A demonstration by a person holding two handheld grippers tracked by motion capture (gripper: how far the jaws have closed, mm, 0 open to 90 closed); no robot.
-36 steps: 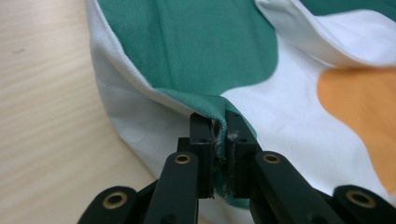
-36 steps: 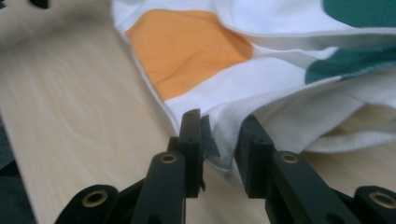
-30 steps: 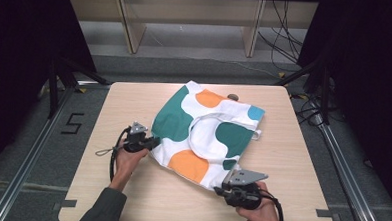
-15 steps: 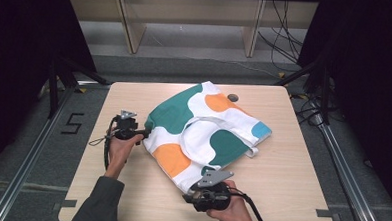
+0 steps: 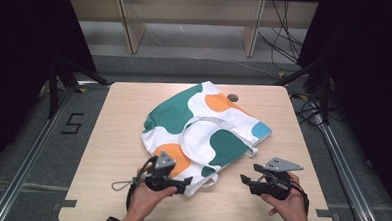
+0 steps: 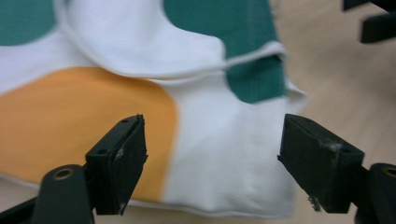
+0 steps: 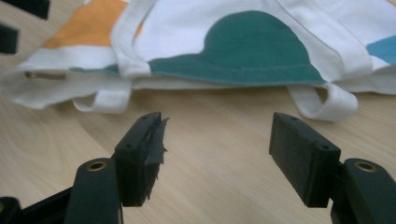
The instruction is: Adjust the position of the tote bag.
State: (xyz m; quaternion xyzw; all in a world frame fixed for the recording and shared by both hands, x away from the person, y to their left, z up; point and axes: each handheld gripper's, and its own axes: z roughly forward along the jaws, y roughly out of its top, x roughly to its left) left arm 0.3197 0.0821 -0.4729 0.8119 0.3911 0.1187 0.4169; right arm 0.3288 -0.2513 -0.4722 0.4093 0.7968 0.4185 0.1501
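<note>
- a cloth bag (image 5: pixel 203 128) lies flat near the middle of the wooden table (image 5: pixel 108 136). it is white with big green, orange and blue blobs.
- a white strap (image 5: pixel 196 124) curls in a loop on top of the bag.
- in the right gripper view another strap loop (image 7: pixel 327 105) pokes out from under the bag's near edge and rests on the table.
- a small dark round spot (image 5: pixel 232 97) sits on the table right at the far edge of the bag.
- the left gripper (image 5: pixel 183 182) is at the bag's near corner, by the orange blob (image 5: pixel 174 157). a hand (image 5: pixel 145 201) holds it from below.
- in the left gripper view the left gripper (image 6: pixel 212 158) has its jaws spread wide, with the bag's corner showing between them. they pinch nothing.
- the right gripper (image 5: pixel 247 182) is a little way off from the bag, on the side of the bag's near edge, over bare table. a hand (image 5: pixel 292 207) holds it too.
- in the right gripper view the right gripper (image 7: pixel 217 154) also has its jaws spread wide, with bare wood between them and the bag just ahead.
</note>
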